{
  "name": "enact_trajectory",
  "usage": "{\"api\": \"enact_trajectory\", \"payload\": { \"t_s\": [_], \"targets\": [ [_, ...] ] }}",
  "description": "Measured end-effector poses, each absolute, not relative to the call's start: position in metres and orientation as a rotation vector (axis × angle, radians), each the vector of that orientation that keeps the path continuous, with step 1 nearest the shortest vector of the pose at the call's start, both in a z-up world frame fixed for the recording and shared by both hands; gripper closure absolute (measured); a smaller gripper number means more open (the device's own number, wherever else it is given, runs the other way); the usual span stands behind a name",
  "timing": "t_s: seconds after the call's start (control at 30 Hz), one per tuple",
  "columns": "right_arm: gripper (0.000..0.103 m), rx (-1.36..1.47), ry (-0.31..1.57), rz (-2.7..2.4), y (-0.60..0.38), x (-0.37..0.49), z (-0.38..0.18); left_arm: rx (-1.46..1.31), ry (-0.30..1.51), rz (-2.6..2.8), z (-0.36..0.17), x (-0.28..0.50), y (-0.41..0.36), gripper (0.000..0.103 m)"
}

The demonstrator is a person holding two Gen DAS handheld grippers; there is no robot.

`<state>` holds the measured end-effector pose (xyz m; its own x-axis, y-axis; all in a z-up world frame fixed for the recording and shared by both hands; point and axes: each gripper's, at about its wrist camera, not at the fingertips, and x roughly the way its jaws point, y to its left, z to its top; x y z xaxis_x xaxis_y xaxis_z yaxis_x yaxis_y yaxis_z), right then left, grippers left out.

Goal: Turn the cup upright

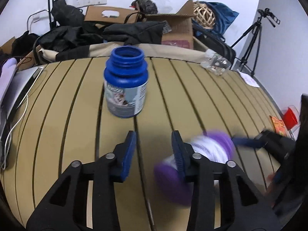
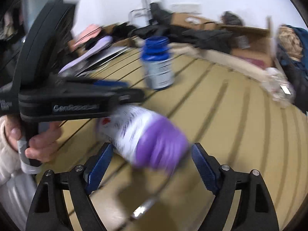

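From the left wrist, the left gripper point(image 1: 154, 140) hangs over the slatted table point(image 1: 192, 100) with its blue pads parted and nothing between them. The cup point(image 1: 194, 159), white with purple ends, lies on its side and blurred, just right of the right finger and partly behind it. Ahead a blue jar point(image 1: 126, 82) stands upright, lid off. Far right, the other tool's blue finger reaches toward the cup. A laptop point(image 1: 17, 88) sits at the left edge, a crumpled clear bottle point(image 1: 216, 64) at the back right. From the right wrist, the right gripper point(image 2: 152, 154) is spread wide, the tilted cup point(image 2: 142, 134) lying between its pads; whether they touch it I cannot tell through the blur. A hand point(image 2: 38, 140) holds the left tool, whose fingers lie just over the cup's white end. The jar point(image 2: 157, 63) stands beyond
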<state>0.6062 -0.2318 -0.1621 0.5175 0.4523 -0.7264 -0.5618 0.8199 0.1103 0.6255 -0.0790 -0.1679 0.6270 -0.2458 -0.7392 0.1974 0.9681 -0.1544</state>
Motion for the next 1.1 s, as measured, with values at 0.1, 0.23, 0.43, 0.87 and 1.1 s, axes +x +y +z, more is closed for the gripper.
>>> {"api": "enact_trajectory", "payload": {
  "t_s": [0.1, 0.23, 0.43, 0.87, 1.1],
  "targets": [
    [0.015, -0.028, 0.84, 0.531, -0.258, 0.62, -0.162, -0.083, 0.858, -0.241, -0.17, 0.625, -0.076, 0.069],
    [0.015, -0.015, 0.825, 0.528, -0.255, 0.621, -0.157, -0.135, 0.847, -0.273, -0.163, 0.622, -0.075, 0.051],
    [0.015, -0.024, 0.817, 0.457, -0.272, 0.614, -0.147, -0.283, 0.932, -0.461, -0.159, 0.62, -0.085, 0.015],
    [0.015, 0.227, 0.766, 0.189, -0.358, 0.63, -0.132, 0.039, 1.294, -0.469, -0.175, 0.672, -0.166, 0.042],
    [0.015, 0.365, 0.766, 0.26, -0.374, 0.634, -0.116, 0.204, 1.347, -0.469, -0.184, 0.683, -0.188, 0.043]
  ]
}}
